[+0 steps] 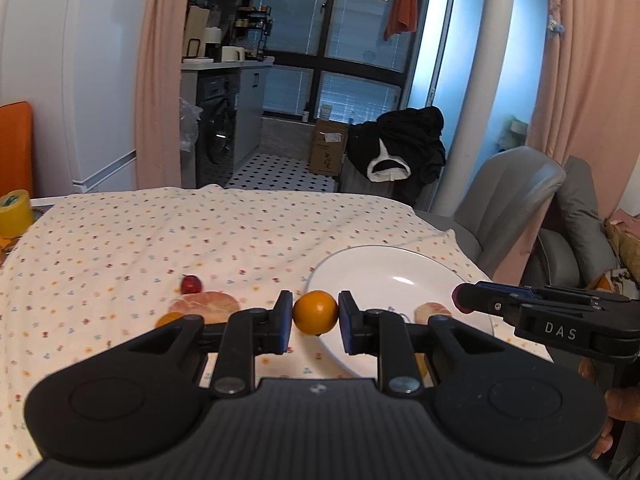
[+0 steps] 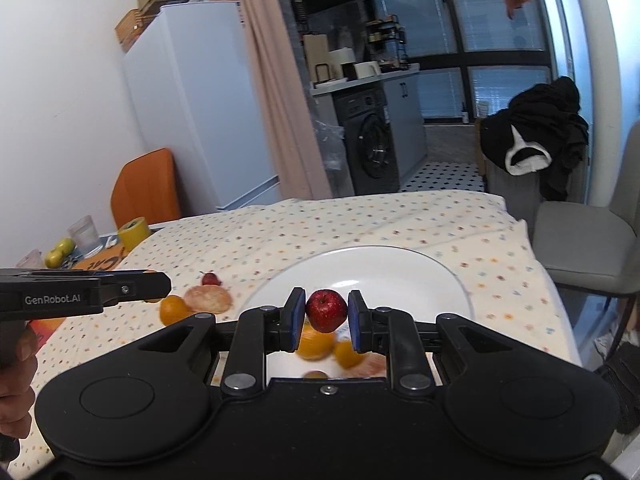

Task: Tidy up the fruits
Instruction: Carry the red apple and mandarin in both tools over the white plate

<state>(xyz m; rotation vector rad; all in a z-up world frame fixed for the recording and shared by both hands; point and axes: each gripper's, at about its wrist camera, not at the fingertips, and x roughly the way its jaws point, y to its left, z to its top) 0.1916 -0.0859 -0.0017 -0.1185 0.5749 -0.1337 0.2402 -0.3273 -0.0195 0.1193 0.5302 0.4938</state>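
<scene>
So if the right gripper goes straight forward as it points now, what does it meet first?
Probably the white plate: the right gripper, shut on a red apple, points over it. Depth is unclear, so it may pass above the far rim.

Even indoor light, glare on the white plate [image 1: 400, 276], fisheye-bent edges, and blurred fruit under the right claw [image 2: 327, 317].
</scene>
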